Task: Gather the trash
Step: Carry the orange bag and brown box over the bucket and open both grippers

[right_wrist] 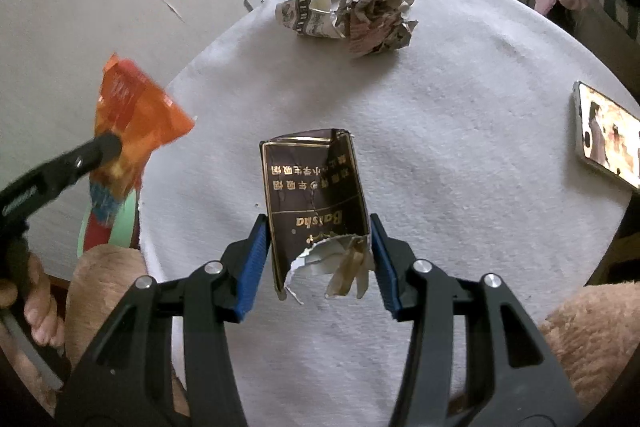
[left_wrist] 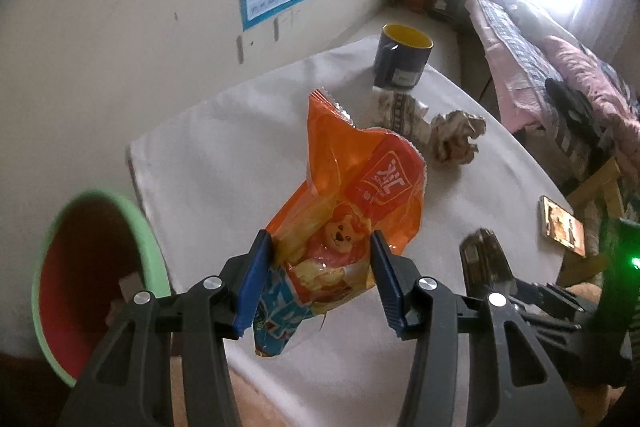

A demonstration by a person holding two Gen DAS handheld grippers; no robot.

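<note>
Orange snack bag [left_wrist: 352, 203] clamped in the left gripper [left_wrist: 320, 279], lifted off the table [left_wrist: 224, 155].
Next: drop it in the green-rimmed bin [left_wrist: 148, 227] beyond the table's left edge; right gripper [right_wrist: 320, 259] grips the torn cigarette pack [right_wrist: 312, 195].

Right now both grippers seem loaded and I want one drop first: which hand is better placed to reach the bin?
Left. Its gripper holds the orange snack bag beside the green-rimmed bin; the right gripper holds the torn dark box over mid-table.

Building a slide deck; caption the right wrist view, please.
Right claw grips a torn dark cigarette pack above the table; crumpled paper awaits.
</note>
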